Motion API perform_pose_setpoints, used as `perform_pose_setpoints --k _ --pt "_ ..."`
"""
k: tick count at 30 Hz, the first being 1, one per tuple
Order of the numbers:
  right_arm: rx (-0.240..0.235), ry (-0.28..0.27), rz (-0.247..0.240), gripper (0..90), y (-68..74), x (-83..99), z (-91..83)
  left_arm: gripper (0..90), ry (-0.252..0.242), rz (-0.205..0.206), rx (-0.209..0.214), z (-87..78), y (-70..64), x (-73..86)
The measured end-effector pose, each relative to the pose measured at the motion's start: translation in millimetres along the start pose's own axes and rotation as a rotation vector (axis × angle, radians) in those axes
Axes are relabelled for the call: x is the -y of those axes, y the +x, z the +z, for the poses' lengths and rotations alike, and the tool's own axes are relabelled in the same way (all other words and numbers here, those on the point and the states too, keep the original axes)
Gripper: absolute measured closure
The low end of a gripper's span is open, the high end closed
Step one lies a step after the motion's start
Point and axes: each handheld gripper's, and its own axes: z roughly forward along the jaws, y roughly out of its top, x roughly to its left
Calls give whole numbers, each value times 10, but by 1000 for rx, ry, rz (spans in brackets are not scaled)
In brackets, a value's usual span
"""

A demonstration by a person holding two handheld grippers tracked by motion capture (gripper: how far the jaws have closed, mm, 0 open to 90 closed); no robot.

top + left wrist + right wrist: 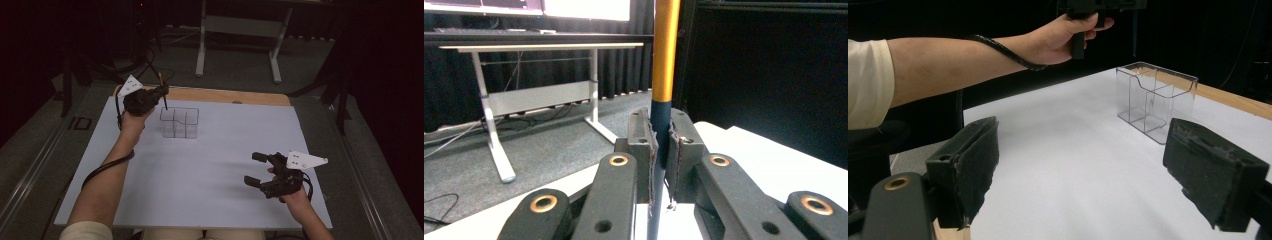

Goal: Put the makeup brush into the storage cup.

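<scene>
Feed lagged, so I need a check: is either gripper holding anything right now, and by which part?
The left gripper clamps an upright pen on its dark lower barrel, just below the orange section. The right gripper is open, holding nothing.

No legible text, labels or nos.

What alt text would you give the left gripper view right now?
The left gripper is shut on an upright pen, yellow above and dark blue where the pads grip it. Below lies the white table; beyond it stand a grey floor and a white-legged desk.
</scene>
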Motion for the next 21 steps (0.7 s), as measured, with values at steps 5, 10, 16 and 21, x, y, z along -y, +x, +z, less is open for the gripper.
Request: perform_pose_setpoints --k 5,10,16,21 --pt "-1 0 -1 149 0 -1 -1 666 8 24 -10 11 -45 -19" --pt "-2 2 -4 149 4 -3 4 600 3 -5 5 3 -59 -56" --pt "-3 0 -5 149 9 -9 -1 586 -4 -21 2 -40 -53 -105" --pt "0 0 -8 149 12 -15 -3 572 -12 -31 8 -90 -73 -141"
